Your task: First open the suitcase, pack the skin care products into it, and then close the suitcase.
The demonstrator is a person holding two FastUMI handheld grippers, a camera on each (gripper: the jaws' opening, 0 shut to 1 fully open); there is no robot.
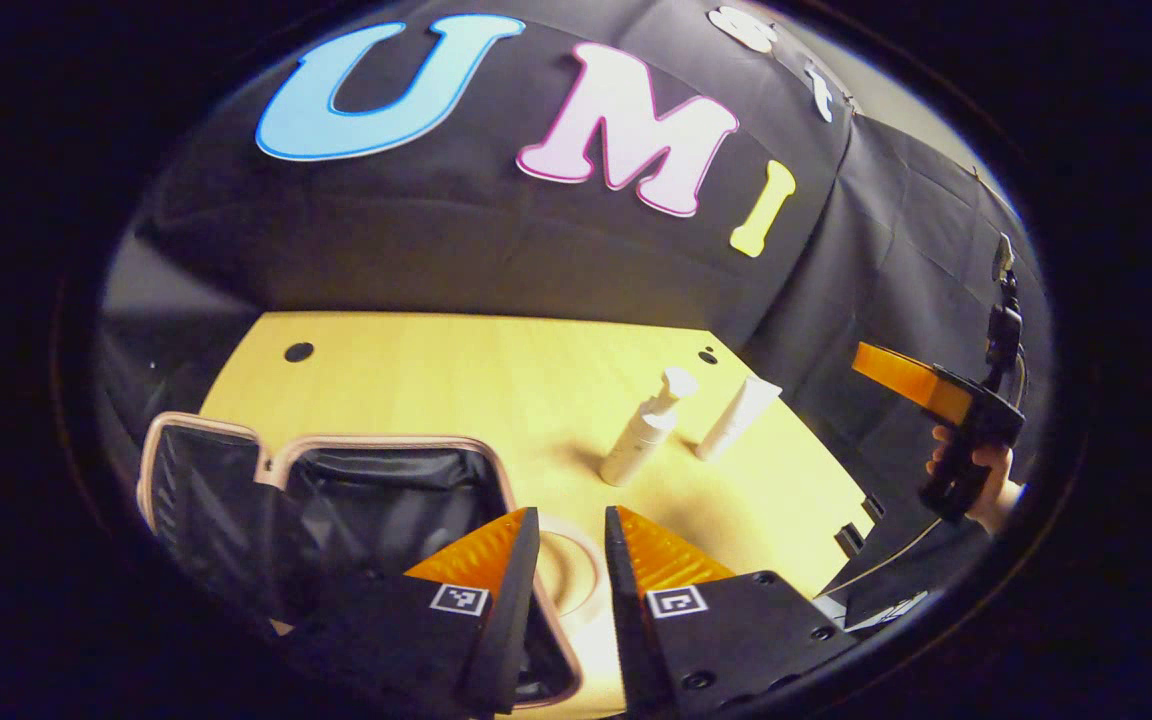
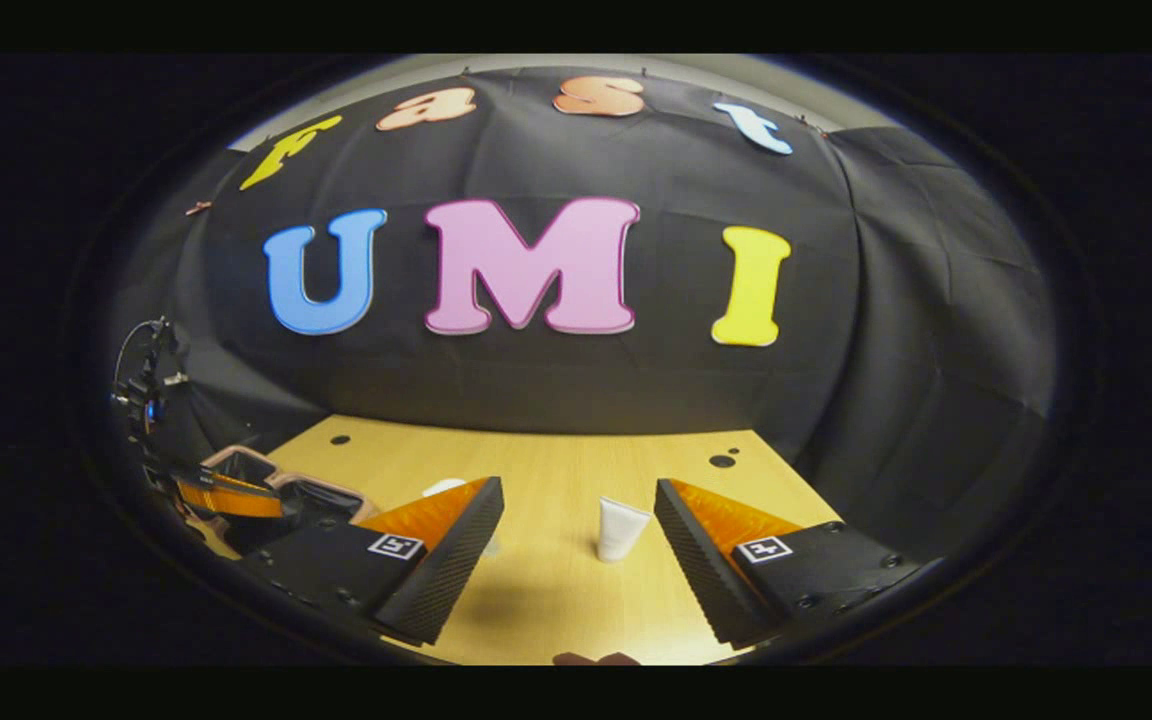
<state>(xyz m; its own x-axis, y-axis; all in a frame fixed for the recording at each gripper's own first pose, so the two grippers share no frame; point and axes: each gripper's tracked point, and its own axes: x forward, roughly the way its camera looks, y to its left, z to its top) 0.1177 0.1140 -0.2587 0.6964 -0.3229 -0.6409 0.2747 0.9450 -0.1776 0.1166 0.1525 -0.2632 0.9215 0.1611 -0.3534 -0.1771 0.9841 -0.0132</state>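
Observation:
The suitcase (image 1: 336,500) lies open at the left of the wooden table (image 1: 436,370), its black lining showing inside a pale pink rim. My left gripper (image 1: 572,512) hovers open over its right edge, holding nothing; a round pale jar (image 1: 568,570) sits on the table just beyond the fingertips. A white pump bottle (image 1: 644,432) and a white tube (image 1: 738,418) stand farther right. In the right gripper view, my right gripper (image 2: 578,484) is wide open above the table, with the tube (image 2: 621,528) upright beyond the gap. The pump bottle (image 2: 441,487) peeks over one finger.
A hand holds the right gripper (image 1: 886,367) off the table's right edge in the left gripper view. The left gripper (image 2: 226,495) and the suitcase (image 2: 256,465) show far left in the right gripper view. Small dark holes (image 1: 298,352) mark the table's far corners. Black cloth walls close in behind.

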